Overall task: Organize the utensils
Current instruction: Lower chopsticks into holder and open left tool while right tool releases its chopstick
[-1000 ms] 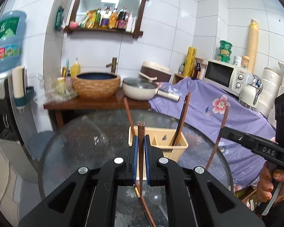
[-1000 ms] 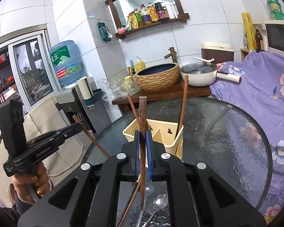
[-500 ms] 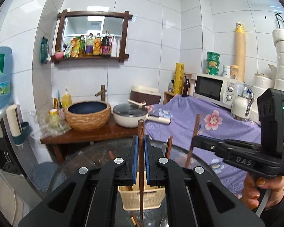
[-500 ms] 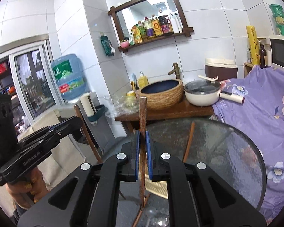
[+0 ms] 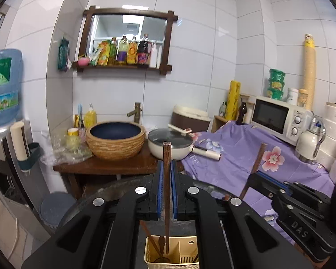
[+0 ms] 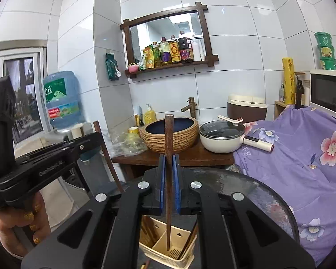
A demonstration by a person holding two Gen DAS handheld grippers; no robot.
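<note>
- While the left gripper (image 5: pixel 166 192) clamps its fingers on an upright chopstick (image 5: pixel 166 179), its tip hangs over the caddy (image 5: pixel 168 260).
- Right gripper (image 6: pixel 169 183) pinches another chopstick (image 6: pixel 168 168) above that caddy on the glass surface (image 6: pixel 268 192).

The utensil caddy (image 6: pixel 165 242) stands on the round table (image 6: pixel 257 192), before the washbasin (image 6: pixel 171 134) and pot (image 6: pixel 221 139).

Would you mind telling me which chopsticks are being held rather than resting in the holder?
Two upright chopsticks: one clamped in the left hand-held gripper, one in the right hand-held gripper. The others lean inside the beige holder.
</note>
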